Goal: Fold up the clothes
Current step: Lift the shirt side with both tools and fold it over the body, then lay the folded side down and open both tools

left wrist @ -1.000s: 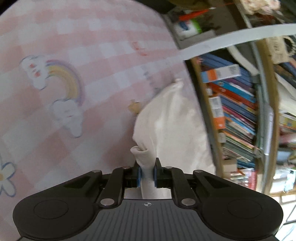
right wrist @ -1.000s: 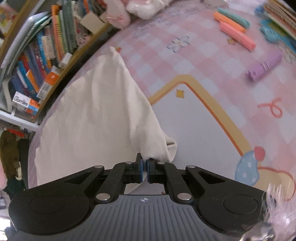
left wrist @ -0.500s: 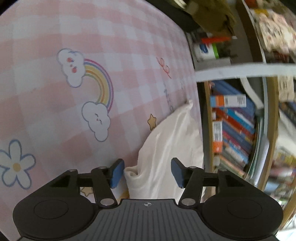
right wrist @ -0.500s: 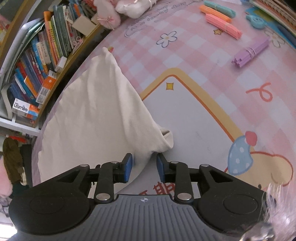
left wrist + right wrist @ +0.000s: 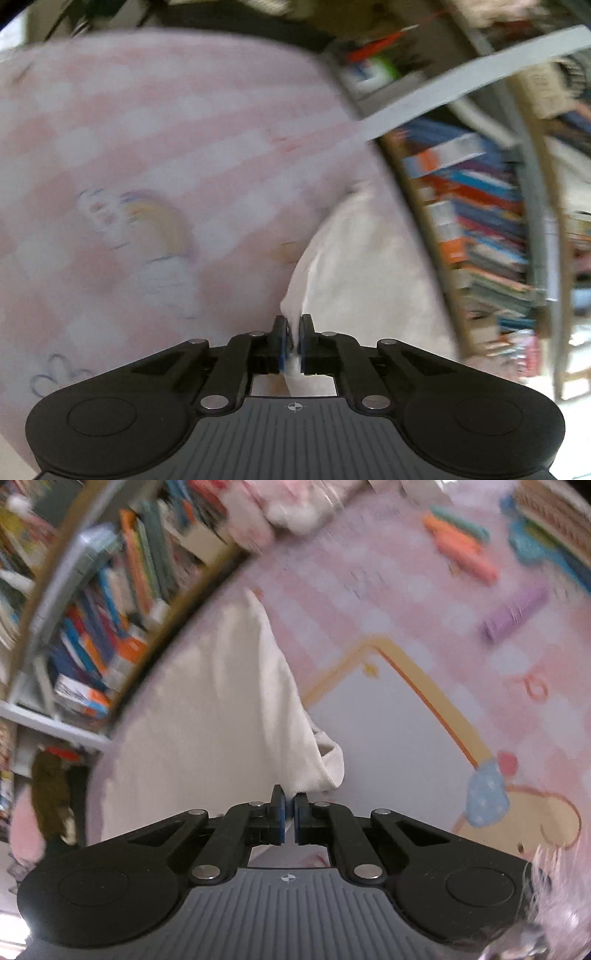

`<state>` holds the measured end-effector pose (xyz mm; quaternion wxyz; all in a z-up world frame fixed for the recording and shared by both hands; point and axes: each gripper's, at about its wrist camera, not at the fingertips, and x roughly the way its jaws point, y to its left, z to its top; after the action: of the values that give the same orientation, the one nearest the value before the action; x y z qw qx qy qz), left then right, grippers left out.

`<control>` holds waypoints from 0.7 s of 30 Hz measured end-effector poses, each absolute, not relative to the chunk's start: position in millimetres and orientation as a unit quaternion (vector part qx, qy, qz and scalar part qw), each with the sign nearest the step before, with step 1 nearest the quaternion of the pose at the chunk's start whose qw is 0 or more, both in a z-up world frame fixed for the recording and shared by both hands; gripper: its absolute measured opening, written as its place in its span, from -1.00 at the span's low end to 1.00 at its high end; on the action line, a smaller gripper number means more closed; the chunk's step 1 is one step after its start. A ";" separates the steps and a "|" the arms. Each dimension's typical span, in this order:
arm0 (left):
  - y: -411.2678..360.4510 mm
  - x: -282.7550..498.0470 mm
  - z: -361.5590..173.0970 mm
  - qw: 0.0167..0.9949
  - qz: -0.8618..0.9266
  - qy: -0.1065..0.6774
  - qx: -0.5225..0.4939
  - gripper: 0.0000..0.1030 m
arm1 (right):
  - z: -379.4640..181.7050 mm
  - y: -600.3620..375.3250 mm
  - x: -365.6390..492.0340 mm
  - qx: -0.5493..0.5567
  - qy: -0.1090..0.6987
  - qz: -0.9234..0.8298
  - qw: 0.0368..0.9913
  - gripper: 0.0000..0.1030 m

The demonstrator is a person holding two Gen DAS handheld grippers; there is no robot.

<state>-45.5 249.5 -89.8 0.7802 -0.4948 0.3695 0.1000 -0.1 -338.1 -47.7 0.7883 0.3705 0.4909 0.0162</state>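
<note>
A cream-white garment (image 5: pixel 369 277) lies spread on a pink checked play mat (image 5: pixel 147 147), its far corner toward the bookshelf. My left gripper (image 5: pixel 291 325) is at the garment's near left edge; its jaws are closing, and the blue pads pinch a raised fold of cloth. In the right wrist view the same garment (image 5: pixel 207 720) fills the left half, over the mat (image 5: pixel 388 720). My right gripper (image 5: pixel 289 801) sits at its near right corner. These jaws are closing too, nearly together, with the rolled hem meeting the tips. Both views are motion-blurred.
A bookshelf (image 5: pixel 480 221) packed with books runs along the mat's edge beside the garment; the bookshelf (image 5: pixel 110 609) also shows in the right view. Orange toys (image 5: pixel 461 554), a purple roll (image 5: pixel 517 616) and plush toys (image 5: pixel 288 509) lie at the mat's far side.
Both grippers held the cloth a second ago, opened half a second ago and let it drop, and have shut on its edge again. The left one has lifted a little.
</note>
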 end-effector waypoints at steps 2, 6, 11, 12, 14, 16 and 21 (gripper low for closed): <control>253.2 -46.6 -99.4 0.775 0.111 0.378 -0.495 -0.95 | -59.3 -337.6 -0.1 0.372 0.504 0.008 0.779 -0.92; 254.4 -55.9 -102.7 0.775 0.112 0.369 -0.501 -0.92 | -59.4 -332.6 1.0 0.354 0.508 0.005 0.785 -0.87; 248.2 -60.9 -85.3 0.793 0.140 0.353 -0.477 -0.75 | -45.7 -326.4 -0.6 0.306 0.501 -0.003 0.809 -0.38; 245.6 -64.2 -78.5 0.800 0.144 0.346 -0.468 -0.67 | -41.1 -324.8 -1.5 0.292 0.496 -0.003 0.818 -0.32; 238.5 -62.9 -68.8 0.812 0.146 0.342 -0.449 -0.45 | -31.9 -321.5 -3.5 0.263 0.486 -0.005 0.833 -0.12; 231.4 -61.6 -59.1 0.824 0.149 0.338 -0.430 -0.40 | -22.8 -316.8 -4.7 0.235 0.472 -0.006 0.850 0.02; 211.6 -53.9 -47.5 0.841 0.151 0.342 -0.391 -0.40 | -9.6 -302.5 -7.4 0.179 0.447 0.009 0.876 0.16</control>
<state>-53.9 211.6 -47.5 0.8407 -0.3913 0.3425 0.1511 -7.4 -302.5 -9.6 0.8763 0.1788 0.4472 0.0089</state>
